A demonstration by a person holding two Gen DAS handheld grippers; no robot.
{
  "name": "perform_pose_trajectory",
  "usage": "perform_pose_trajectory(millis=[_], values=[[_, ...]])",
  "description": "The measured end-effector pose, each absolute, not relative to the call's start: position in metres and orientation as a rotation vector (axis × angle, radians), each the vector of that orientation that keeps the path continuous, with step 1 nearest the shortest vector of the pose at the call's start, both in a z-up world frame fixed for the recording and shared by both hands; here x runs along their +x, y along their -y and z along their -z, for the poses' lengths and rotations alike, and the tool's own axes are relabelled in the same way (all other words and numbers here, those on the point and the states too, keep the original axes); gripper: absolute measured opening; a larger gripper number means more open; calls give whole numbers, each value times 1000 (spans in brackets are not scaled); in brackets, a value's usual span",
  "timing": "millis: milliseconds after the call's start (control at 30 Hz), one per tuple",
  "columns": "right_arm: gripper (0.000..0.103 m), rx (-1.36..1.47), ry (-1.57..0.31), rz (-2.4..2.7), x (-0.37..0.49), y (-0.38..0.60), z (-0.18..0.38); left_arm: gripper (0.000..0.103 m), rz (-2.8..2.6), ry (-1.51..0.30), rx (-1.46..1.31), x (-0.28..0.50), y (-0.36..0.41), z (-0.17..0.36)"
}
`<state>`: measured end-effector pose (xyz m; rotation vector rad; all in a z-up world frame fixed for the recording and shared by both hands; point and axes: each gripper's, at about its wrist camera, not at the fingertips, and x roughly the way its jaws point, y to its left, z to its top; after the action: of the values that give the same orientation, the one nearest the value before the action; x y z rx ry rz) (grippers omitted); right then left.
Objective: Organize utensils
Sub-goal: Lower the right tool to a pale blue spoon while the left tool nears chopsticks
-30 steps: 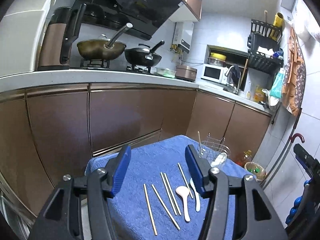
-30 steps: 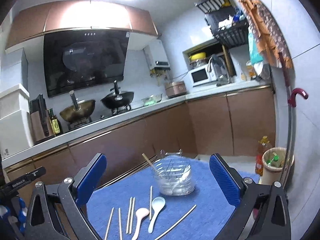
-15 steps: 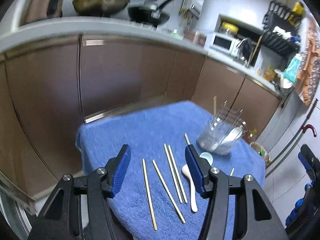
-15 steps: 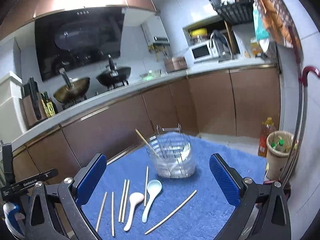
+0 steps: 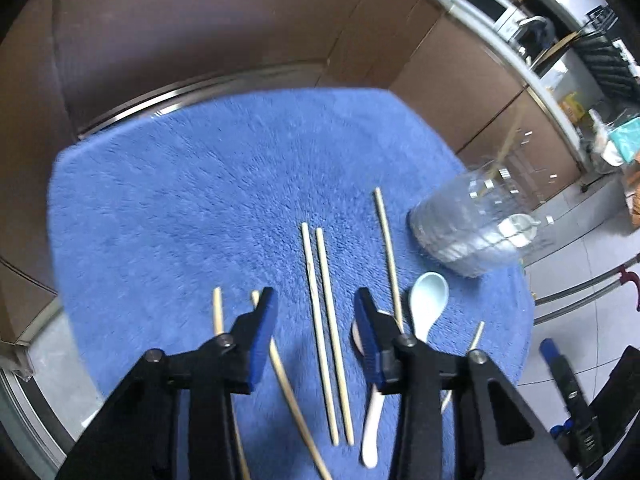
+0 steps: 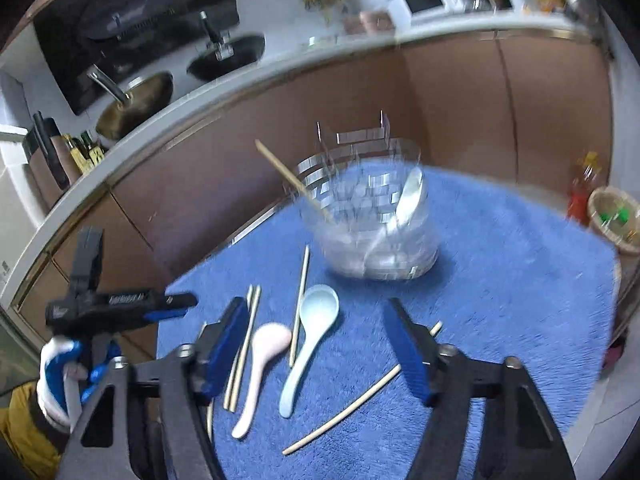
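Observation:
Several wooden chopsticks lie on the blue towel; a close pair lies between the fingers of my open, empty left gripper, which hovers just above them. A light blue spoon and a pink spoon lie side by side between the fingers of my open, empty right gripper. A clear utensil holder stands behind them, with one chopstick and a spoon inside. The holder also shows in the left wrist view, and so does the blue spoon.
Brown kitchen cabinets stand right behind the towel-covered table. A lone chopstick lies diagonally near the front edge. A waste basket and a bottle stand on the floor at right. The left gripper shows in the right wrist view.
Both grippers have tilted down and come closer to the towel. The left one now straddles the chopstick pair, the right one the two spoons. Both stay open.

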<state>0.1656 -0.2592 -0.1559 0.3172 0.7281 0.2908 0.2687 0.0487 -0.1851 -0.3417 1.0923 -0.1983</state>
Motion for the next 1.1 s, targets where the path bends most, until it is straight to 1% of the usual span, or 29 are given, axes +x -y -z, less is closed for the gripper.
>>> perform_pose_trajectory(millis=[67, 133, 400, 667, 900, 1100], values=[[45, 324, -769, -321, 178, 258, 168, 27, 192, -1132, -326, 283, -43, 197], [40, 344, -804, -357, 190, 257, 178, 21, 192, -1162, -324, 296, -40, 205], [40, 329, -855, -409, 220, 251, 198, 16, 175, -1221, -310, 326, -36, 224], [40, 325, -882, -431, 234, 252, 210, 16, 176, -1253, -273, 340, -26, 228], [40, 310, -907, -441, 250, 252, 216, 11, 175, -1310, -245, 349, -21, 233], [35, 305, -933, -472, 262, 250, 221, 11, 173, -1350, -239, 363, -19, 239]])
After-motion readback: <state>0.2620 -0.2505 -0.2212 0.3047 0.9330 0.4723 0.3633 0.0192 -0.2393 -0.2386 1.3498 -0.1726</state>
